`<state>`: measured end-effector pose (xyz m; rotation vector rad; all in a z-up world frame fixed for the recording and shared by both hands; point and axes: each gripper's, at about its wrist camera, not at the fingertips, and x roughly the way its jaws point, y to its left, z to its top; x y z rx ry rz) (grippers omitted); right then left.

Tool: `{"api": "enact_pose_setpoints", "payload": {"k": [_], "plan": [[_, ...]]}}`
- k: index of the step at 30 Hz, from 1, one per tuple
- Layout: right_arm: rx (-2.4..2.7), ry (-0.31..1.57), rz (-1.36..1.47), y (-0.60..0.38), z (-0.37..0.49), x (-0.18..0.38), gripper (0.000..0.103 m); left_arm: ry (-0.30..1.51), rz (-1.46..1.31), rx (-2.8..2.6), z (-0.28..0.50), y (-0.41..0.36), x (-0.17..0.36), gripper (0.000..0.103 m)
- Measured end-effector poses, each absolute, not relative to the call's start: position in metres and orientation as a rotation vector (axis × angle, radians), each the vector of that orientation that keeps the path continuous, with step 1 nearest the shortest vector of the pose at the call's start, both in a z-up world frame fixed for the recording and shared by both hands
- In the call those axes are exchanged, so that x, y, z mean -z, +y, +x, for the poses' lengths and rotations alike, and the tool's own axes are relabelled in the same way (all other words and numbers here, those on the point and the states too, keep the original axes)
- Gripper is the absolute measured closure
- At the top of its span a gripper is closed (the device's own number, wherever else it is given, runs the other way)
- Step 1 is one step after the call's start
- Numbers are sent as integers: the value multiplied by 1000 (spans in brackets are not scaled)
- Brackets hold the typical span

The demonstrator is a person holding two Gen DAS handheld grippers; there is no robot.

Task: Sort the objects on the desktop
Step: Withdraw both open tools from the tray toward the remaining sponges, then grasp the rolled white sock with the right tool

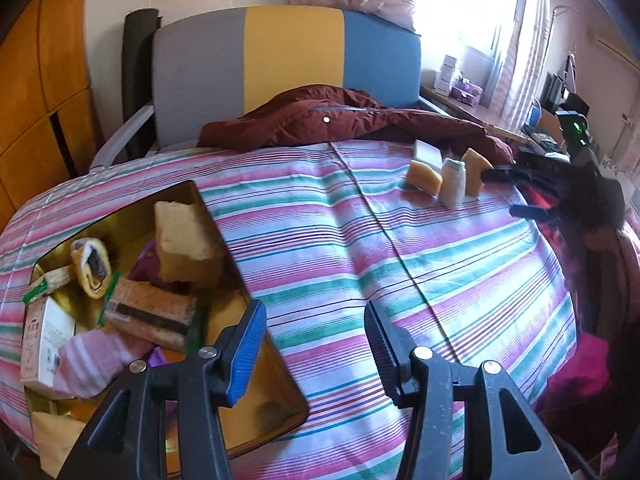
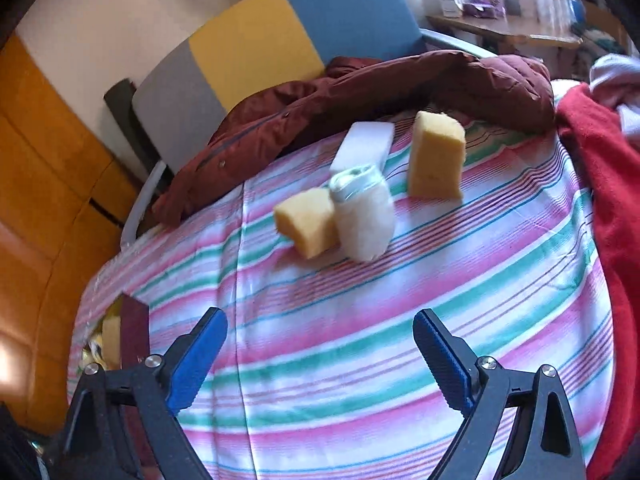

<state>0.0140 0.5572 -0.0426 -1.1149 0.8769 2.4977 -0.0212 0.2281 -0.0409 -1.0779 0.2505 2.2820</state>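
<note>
Striped cloth (image 1: 340, 216) in pink, green and white, maroon jacket (image 1: 320, 120) heaped at its far edge, chair back (image 1: 288, 52) in grey, yellow and blue behind, red fabric (image 2: 600, 168) at right, orange wooden cabinet (image 1: 40, 80) at left.

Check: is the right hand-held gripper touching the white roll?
Apart. The right wrist view shows striped cloth between the open right hand-held gripper and white roll.

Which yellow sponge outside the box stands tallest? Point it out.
The upright yellow sponge right of the white block. The other loose sponge sits low, a squat wedge against the fluffy white roll.
</note>
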Motion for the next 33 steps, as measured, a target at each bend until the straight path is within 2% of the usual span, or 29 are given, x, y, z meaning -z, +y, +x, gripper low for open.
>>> {"api": "enact_pose_setpoints", "payload": {"k": [17, 18, 20, 22, 29, 33], "plan": [[-2359, 1229, -1077, 630, -64, 93, 9, 290, -1113, -2199, -40, 279, 54, 51], [-2355, 1238, -1097, 631, -67, 98, 11, 290, -1116, -2195, -42, 280, 55, 51], [-2351, 1229, -1137, 630, -70, 104, 30, 285, -1119, -2189, -46, 284, 56, 51], [-2356, 1195, -1179, 628, -71, 109, 40, 282, -1123, -2183, -49, 287, 57, 51], [-2401, 1175, -1169, 633, -53, 97, 43, 256, -1114, -2171, -63, 305, 50, 51], [-2432, 1051, -1196, 630, -41, 81, 43, 277, -1088, -2157, -71, 328, 48, 51]]}}
